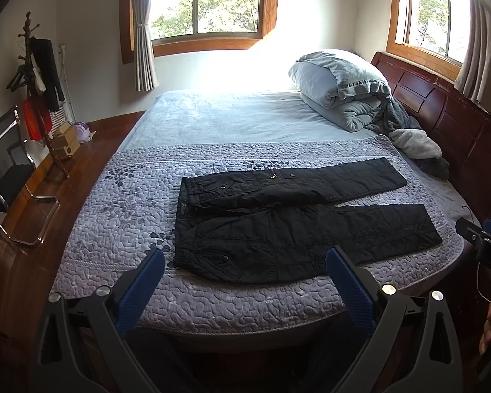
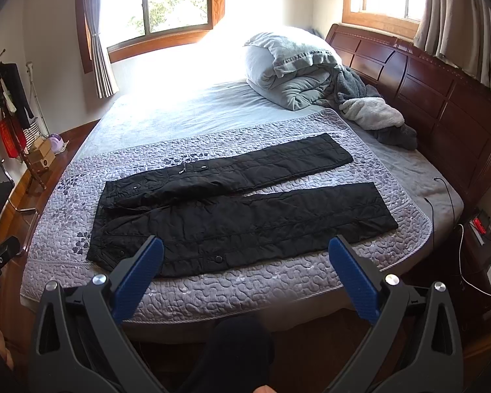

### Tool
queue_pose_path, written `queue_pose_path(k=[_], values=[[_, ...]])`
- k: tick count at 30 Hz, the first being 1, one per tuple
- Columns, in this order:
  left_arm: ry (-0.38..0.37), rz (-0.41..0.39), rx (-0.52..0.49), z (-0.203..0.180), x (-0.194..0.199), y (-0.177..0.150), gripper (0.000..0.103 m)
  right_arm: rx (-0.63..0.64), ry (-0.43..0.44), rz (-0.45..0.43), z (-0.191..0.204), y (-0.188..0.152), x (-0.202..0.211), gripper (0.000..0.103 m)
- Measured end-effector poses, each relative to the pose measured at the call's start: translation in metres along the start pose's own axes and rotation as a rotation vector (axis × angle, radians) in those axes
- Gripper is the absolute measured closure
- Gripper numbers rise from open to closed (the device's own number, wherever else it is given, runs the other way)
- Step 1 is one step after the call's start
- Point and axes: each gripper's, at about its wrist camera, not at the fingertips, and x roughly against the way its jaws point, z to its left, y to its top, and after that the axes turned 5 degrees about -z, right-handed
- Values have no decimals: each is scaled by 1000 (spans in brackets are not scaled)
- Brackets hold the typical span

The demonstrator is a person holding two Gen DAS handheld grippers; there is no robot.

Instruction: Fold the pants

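We held both grippers, left [image 1: 245, 258] and right [image 2: 245, 249], jaws wide and empty, over flat pants [image 1: 288, 219]; pinching waistband and hem corners together seemed best.

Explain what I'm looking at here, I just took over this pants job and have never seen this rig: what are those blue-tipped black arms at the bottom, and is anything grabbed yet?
There is no robot arm here: a person holds one pair of tongs in each hand, and a fisheye camera on each looks forward along its two fingers. One picture is from the left tongs, the other from the right tongs. Both stand wide open and hold nothing. Ahead, black pants lie flat on a quilted purple cover on the bed, waistband to the left, legs to the right with a gap between them. A rolled grey duvet sits near the wooden headboard. No fold is made yet.
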Motion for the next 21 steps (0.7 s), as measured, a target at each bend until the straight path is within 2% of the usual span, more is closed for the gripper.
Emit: queue_pose_path(k=[21], values=[[0,-2,7,4,0,0,3,3,2,0,-2,-3,-3,2]])
